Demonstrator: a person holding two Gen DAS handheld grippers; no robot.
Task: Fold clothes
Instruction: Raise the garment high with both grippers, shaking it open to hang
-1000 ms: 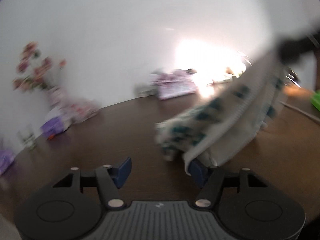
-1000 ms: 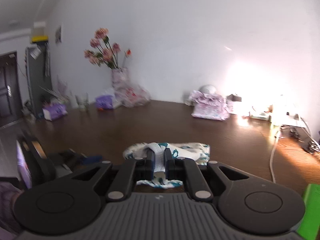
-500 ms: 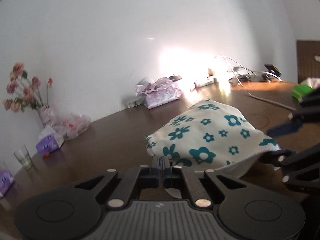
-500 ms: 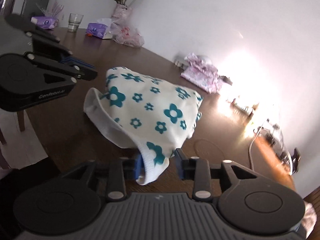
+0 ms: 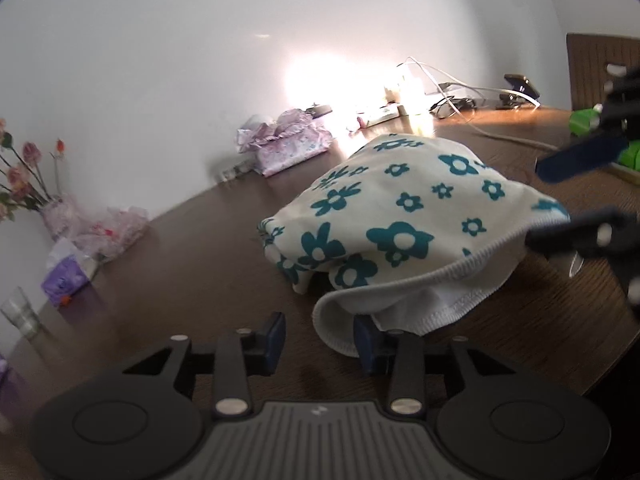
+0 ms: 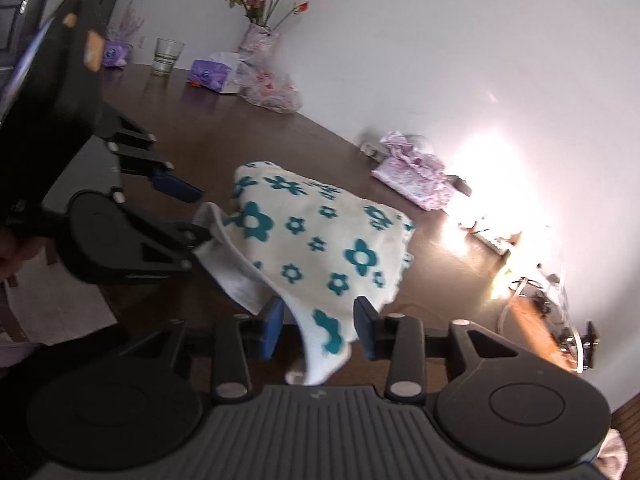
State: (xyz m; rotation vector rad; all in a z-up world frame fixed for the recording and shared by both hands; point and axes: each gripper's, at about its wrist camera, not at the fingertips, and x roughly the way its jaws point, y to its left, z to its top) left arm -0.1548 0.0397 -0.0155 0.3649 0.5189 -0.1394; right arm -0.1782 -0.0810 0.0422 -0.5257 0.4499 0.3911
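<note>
A cream garment with teal flowers (image 5: 400,216) lies folded over in a mound on the dark wooden table (image 5: 192,248). My left gripper (image 5: 320,338) is open; the garment's ribbed hem rests against its right finger. My right gripper (image 6: 318,326) is open too, with a corner of the garment (image 6: 316,248) hanging loose between its fingers. The right gripper (image 5: 576,196) shows at the garment's right edge in the left wrist view. The left gripper (image 6: 188,212) shows at its left edge in the right wrist view.
A pink wrapped box (image 5: 288,148) and cables (image 5: 452,92) lie by the far wall. A flower vase (image 6: 256,40), a purple tissue box (image 6: 210,76) and a glass (image 6: 166,56) stand at the far left. A green object (image 5: 584,120) sits at the right.
Both grippers have opened and let go of the garment, which has dropped onto the table as a folded mound. The left gripper was shut half a second ago.
</note>
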